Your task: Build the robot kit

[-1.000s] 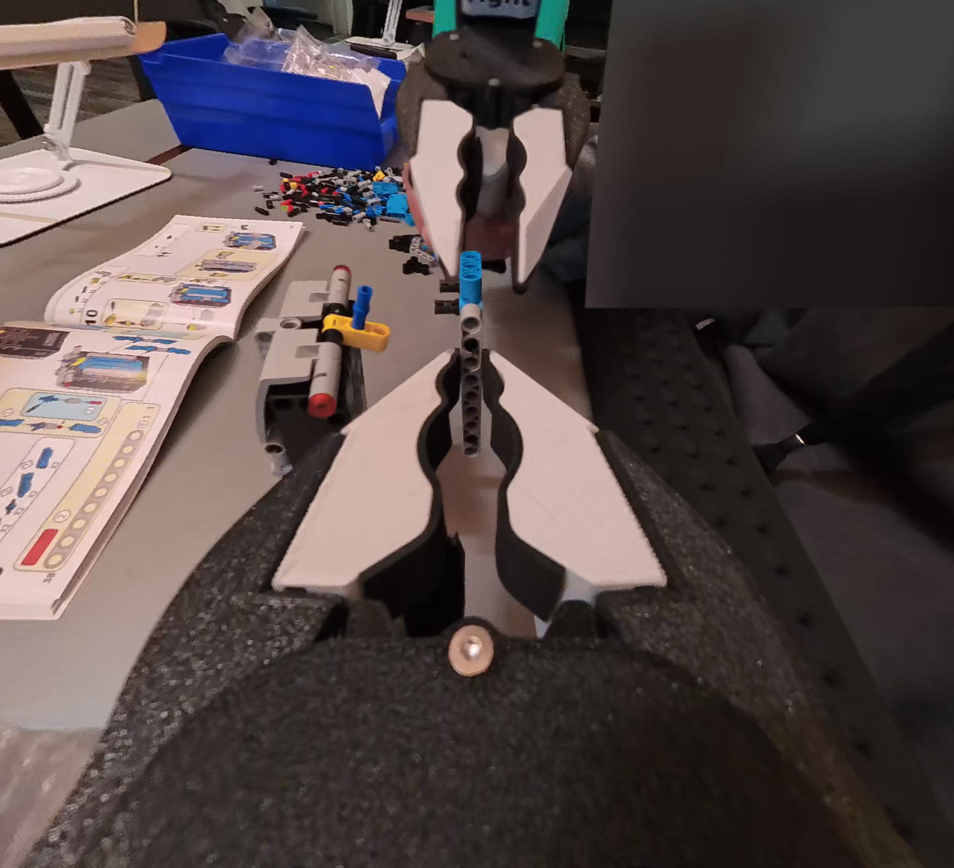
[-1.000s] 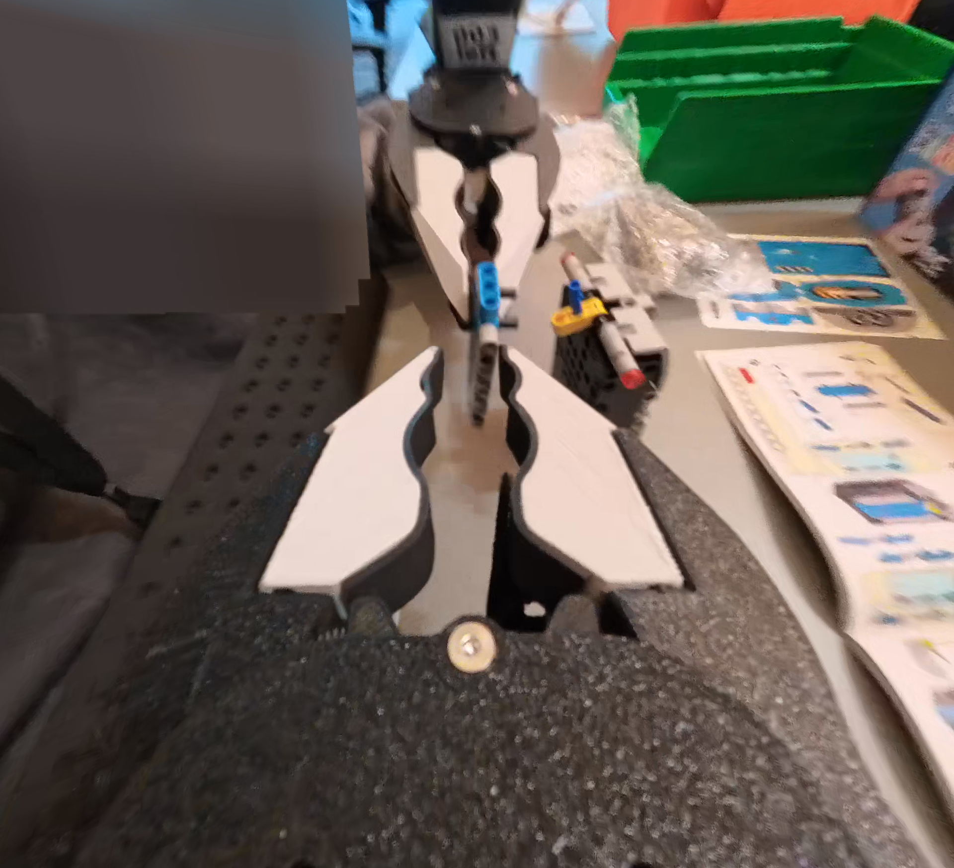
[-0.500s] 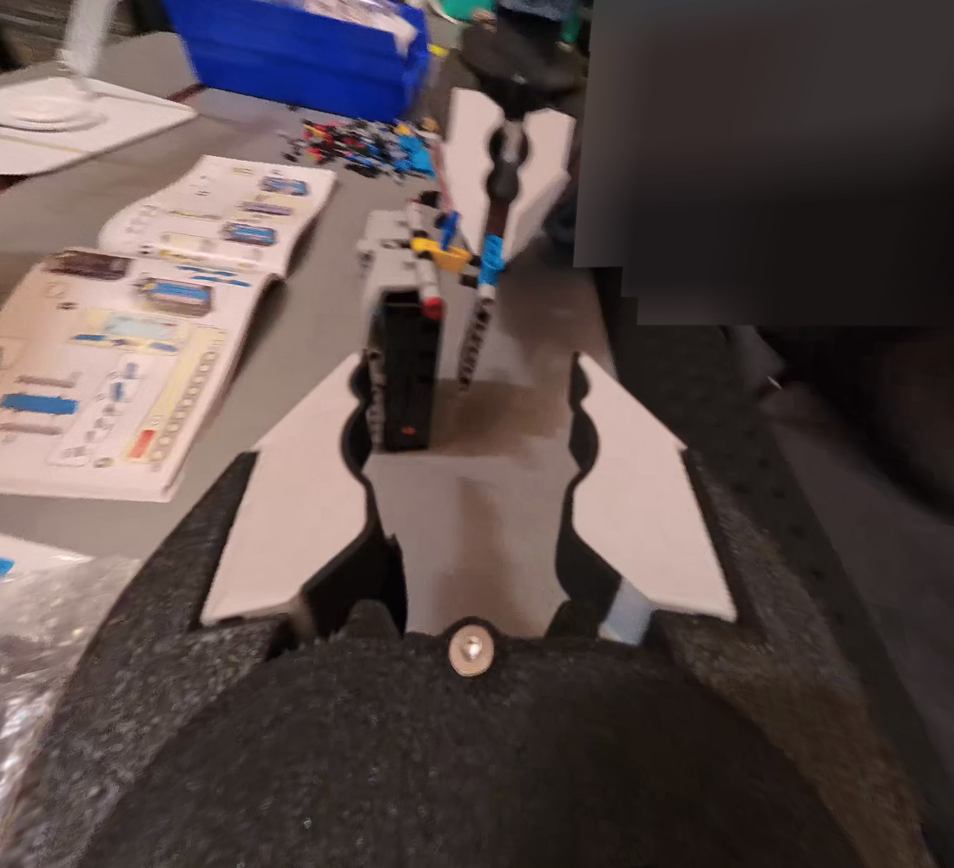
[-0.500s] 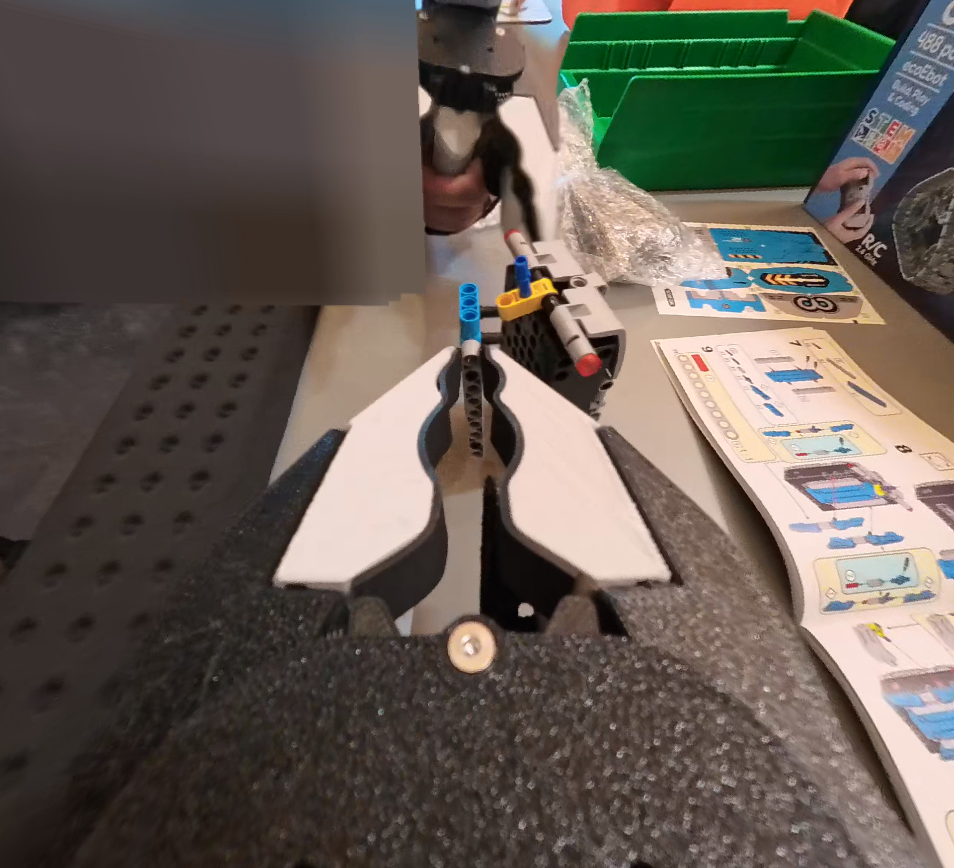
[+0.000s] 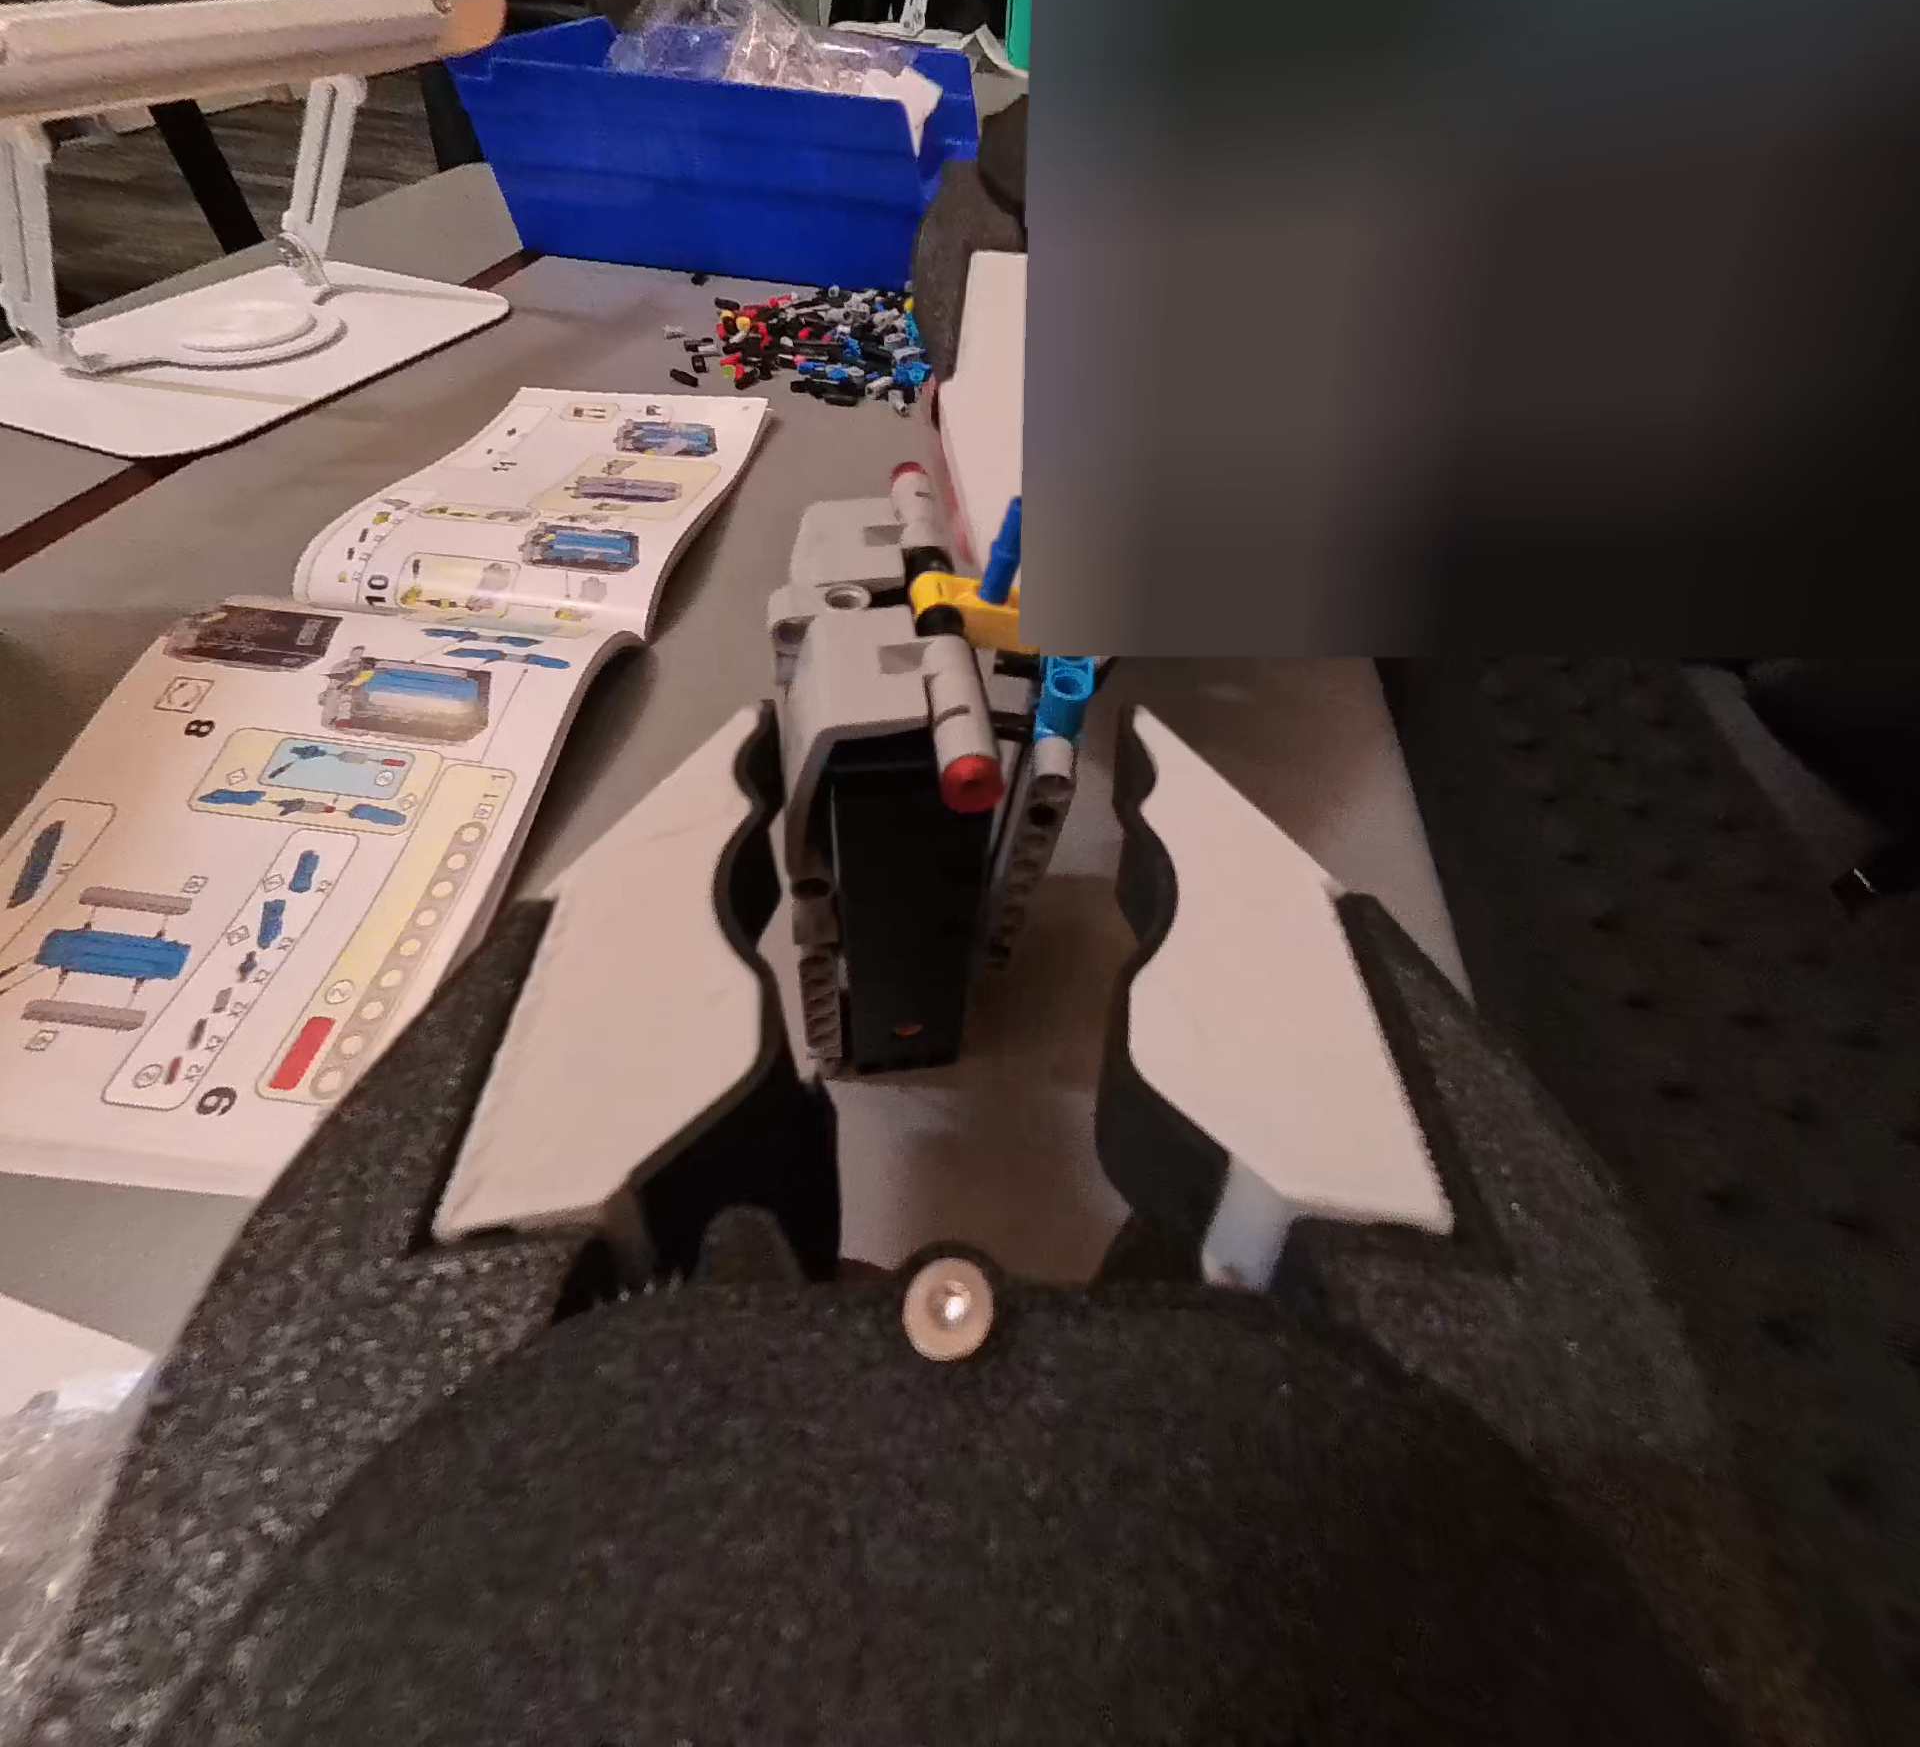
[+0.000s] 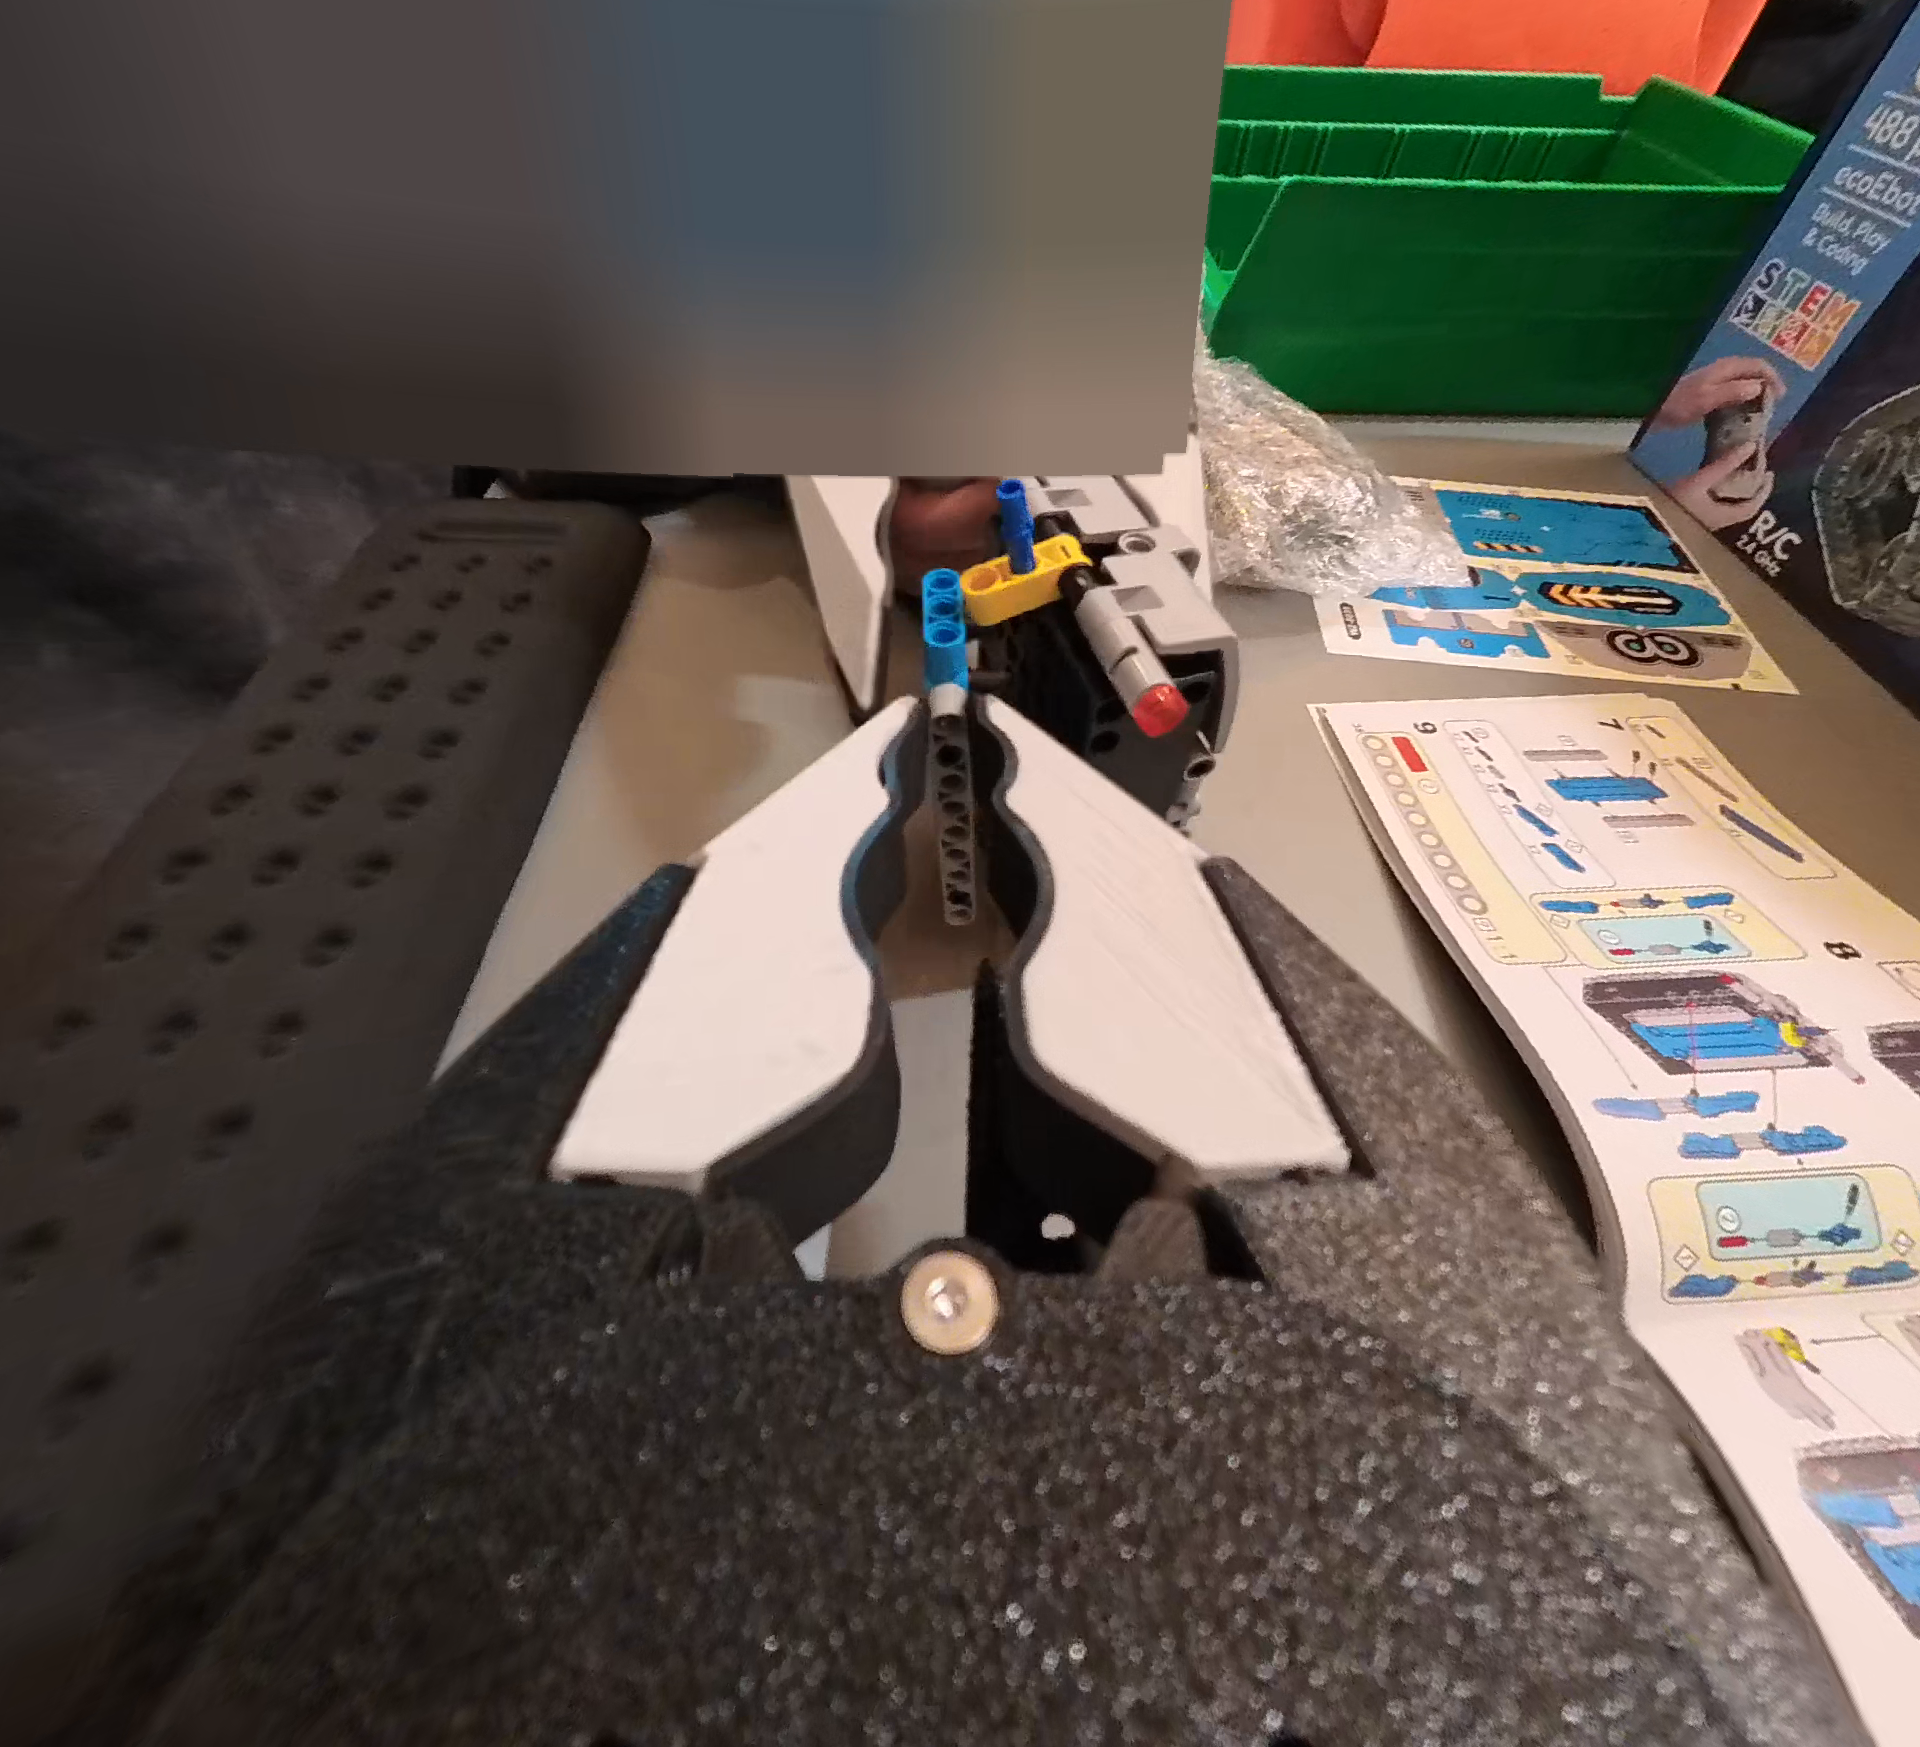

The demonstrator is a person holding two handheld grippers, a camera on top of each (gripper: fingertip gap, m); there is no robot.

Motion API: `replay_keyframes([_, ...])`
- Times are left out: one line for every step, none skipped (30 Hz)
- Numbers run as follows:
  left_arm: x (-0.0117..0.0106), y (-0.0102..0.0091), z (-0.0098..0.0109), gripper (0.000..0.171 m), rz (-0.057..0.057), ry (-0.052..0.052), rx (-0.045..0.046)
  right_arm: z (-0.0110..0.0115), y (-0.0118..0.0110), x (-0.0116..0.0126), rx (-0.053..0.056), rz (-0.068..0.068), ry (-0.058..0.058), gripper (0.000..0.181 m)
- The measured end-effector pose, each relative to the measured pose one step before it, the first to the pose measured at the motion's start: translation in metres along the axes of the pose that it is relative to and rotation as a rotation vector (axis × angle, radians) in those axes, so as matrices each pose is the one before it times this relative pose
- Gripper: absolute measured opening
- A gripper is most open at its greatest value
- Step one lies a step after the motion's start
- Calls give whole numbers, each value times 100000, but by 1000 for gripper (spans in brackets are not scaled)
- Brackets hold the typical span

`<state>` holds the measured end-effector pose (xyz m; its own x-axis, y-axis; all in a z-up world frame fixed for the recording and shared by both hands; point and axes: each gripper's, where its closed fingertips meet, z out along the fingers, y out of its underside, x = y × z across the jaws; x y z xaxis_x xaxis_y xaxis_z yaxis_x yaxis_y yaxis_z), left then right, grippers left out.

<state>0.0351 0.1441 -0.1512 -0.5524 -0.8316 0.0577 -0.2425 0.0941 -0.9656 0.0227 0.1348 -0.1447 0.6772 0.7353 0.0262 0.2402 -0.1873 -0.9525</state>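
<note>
The right hand-held gripper (image 6: 951, 731) stayed clamped on the grey beam (image 6: 957, 824), taken over from the left hand-held gripper (image 5: 940, 840), which now stood open around the grey-and-black block (image 5: 883, 824) on the worktop (image 5: 644, 326).

Both views are lit by soft, even indoor light that seems to come from overhead, leaving only faint, diffuse shadows on the grey table (image 5: 260, 554). The white desk lamp base (image 5: 239, 347) and the glossy instruction booklet (image 6: 1621, 918) look slightly washed out, and the crinkled plastic bag (image 6: 1288, 471) throws small glints. Wide-angle distortion bends straight lines toward the edges. The left wrist view is a little soft with motion blur; the black foam (image 6: 935, 1541) nearest the lens is out of focus in both.
</note>
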Motion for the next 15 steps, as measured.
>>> replay_keyframes([1, 94, 50, 64, -468, 505, -509, 30, 62, 58, 132, 172, -291, 6])
replay_keyframes([22, 86, 14, 63, 83, 158, -479, 12, 27, 66, 38, 868, -455, 6])
replay_keyframes([-47, 61, -19, 62, 546, -471, -354, 0, -38, 8, 426, 595, -647, 6])
replay_keyframes([-38, 29, -16, 62, 469, -530, -88, 10, 1, 20, 57, 161, -336, 6])
replay_keyframes([-78, 30, 21, 62, 289, -765, -195, 12, 23, 103, -140, -223, 469, 6])
replay_keyframes([-132, 25, 10, 59, 156, -942, -147, -14, -55, 22, 411, -306, 121, 6])
replay_keyframes([-50, 33, 35, 58, 34, -300, -185, -4, -41, -47, 264, -251, -306, 6])
replay_keyframes([-49, 53, 47, 56, -168, -180, -395, -12, 21, -10, -239, -112, 17, 6])
replay_keyframes([-65, 43, 33, 55, -6, -365, -185, -51, -48, -33, 178, -424, -29, 6])
replay_keyframes([37, 37, 48, 55, 186, 180, -154, -62, -84, -22, 501, -544, 55, 6])
replay_keyframes([-73, 35, 35, 55, 145, -535, -288, -41, -10, 102, 27, 359, 464, 6])
replay_keyframes([-75, 8, 35, 55, 20, -436, -73, -28, 4, 121, 65, 847, 290, 6])
replay_keyframes([-68, -5, 28, 55, -115, -269, 48, -8, 42, 59, 36, 1274, -447, 6])
replay_keyframes([-194, -31, 29, 53, -103, -1105, 176, -2, 70, 103, -58, 1263, -92, 6])
replay_keyframes([-99, -18, 45, 53, -232, -416, 113, -21, -4, 133, 333, 697, 349, 6])
